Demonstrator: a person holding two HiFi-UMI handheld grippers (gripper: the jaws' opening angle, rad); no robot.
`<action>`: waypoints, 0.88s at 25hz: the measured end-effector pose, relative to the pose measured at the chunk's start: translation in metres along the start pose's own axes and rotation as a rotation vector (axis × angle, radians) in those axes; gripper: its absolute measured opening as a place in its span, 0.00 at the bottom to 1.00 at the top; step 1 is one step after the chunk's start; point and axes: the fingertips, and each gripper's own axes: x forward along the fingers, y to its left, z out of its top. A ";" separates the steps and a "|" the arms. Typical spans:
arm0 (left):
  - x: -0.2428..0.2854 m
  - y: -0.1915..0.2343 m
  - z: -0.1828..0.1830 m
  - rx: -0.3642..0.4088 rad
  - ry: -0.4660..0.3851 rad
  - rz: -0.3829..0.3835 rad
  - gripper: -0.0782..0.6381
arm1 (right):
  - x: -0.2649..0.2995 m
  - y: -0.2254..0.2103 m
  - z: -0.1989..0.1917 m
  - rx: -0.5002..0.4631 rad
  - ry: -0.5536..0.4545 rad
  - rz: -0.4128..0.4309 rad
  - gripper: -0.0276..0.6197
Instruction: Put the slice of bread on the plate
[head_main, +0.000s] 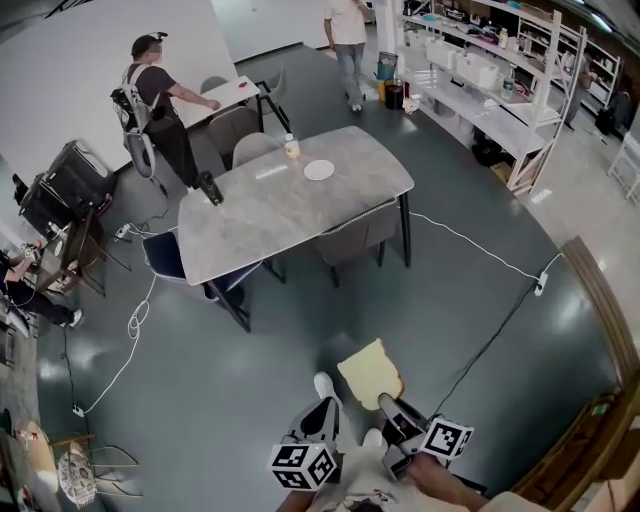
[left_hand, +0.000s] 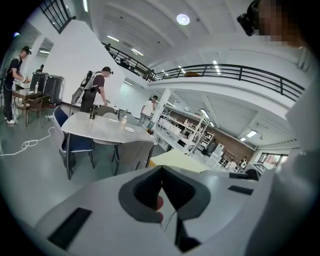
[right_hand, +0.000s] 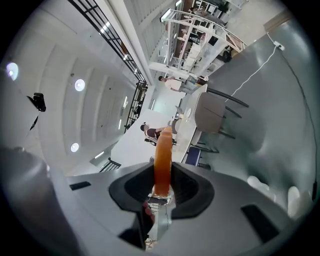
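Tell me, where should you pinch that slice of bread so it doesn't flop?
By one edge, coming from the side: the slice of bread is thin and flat, so jaws probably grip best on its two broad faces. The right gripper holds it that way, shut on the near edge, the rest sticking out ahead.

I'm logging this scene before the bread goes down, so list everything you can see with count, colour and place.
slice of bread: one, pale yellow, in the right gripper
plate: one, white, on the table
table: one, grey, mid-floor
jar: one, pale, on the table near the plate
blue chair: one, at the table's left end
grey chair: one, at the table's near side
shelving: white, far right
cable: white, on the floor
person: one, standing beyond the table
left gripper: shut, empty
right gripper: shut on the bread
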 end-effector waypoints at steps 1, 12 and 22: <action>0.007 0.003 0.005 -0.002 0.003 -0.004 0.12 | 0.007 0.000 0.006 -0.006 -0.003 0.003 0.19; 0.087 0.065 0.087 -0.034 0.000 -0.033 0.12 | 0.116 0.017 0.067 -0.003 -0.039 -0.006 0.19; 0.151 0.148 0.167 -0.025 0.015 -0.073 0.12 | 0.238 0.043 0.117 -0.050 -0.109 -0.007 0.19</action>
